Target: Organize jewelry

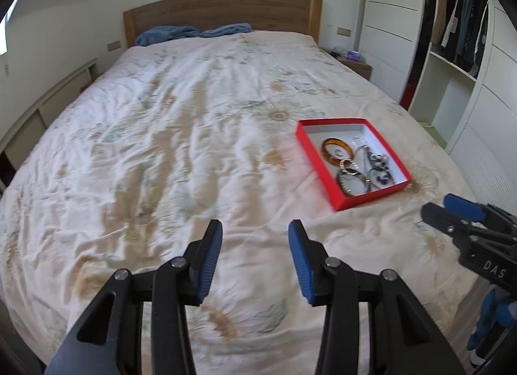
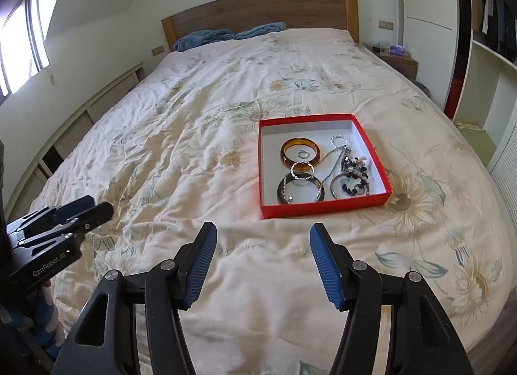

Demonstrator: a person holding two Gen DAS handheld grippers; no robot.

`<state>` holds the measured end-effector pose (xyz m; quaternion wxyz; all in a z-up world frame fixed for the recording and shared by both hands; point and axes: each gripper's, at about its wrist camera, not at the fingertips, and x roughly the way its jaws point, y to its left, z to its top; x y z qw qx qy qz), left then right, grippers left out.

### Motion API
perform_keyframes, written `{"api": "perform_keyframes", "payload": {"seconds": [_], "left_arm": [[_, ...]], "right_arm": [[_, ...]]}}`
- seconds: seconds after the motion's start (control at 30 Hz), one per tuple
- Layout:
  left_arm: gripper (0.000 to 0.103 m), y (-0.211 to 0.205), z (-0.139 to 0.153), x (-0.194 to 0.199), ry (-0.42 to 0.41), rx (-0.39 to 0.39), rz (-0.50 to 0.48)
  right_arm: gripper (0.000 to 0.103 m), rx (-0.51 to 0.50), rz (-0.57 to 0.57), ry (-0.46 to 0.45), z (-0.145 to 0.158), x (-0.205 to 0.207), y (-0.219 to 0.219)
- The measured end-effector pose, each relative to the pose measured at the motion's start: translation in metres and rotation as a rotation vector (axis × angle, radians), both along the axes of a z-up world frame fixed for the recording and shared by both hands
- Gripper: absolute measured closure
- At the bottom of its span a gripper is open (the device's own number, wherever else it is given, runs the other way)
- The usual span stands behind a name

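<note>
Several bangles (image 2: pixel 300 152) heaped in red box (image 2: pixel 326 206), tongs (image 2: pixel 261 262) agape

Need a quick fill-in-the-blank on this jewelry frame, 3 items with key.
1. The jewelry lies in a shallow box whose outside is ____.
2. The small silver ring sits inside the ____ bangle.
3. Both the left gripper and the right gripper are ____, holding nothing.

Missing words: red; amber; open

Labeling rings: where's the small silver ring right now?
In the right wrist view, the small silver ring lies inside the amber bangle, toward the far left of the red box on the bed.
</note>
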<state>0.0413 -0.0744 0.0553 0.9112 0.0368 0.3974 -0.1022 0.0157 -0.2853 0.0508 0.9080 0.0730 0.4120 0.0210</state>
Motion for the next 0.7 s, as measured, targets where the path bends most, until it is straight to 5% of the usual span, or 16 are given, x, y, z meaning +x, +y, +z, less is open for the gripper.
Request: {"api": "perform_keyframes", "payload": {"seconds": [0.1, 0.7], "left_arm": [[0.062, 0.013, 0.000, -0.008, -0.019, 0.004, 0.019], [0.061, 0.045, 0.005, -0.035, -0.070, 0.010, 0.074]], "right_arm": [[0.032, -0.017, -0.018, -0.007, 0.001, -0.009, 0.008], [0.023, -0.082, -0.012, -0.025, 0.004, -0.030, 0.035]]}}
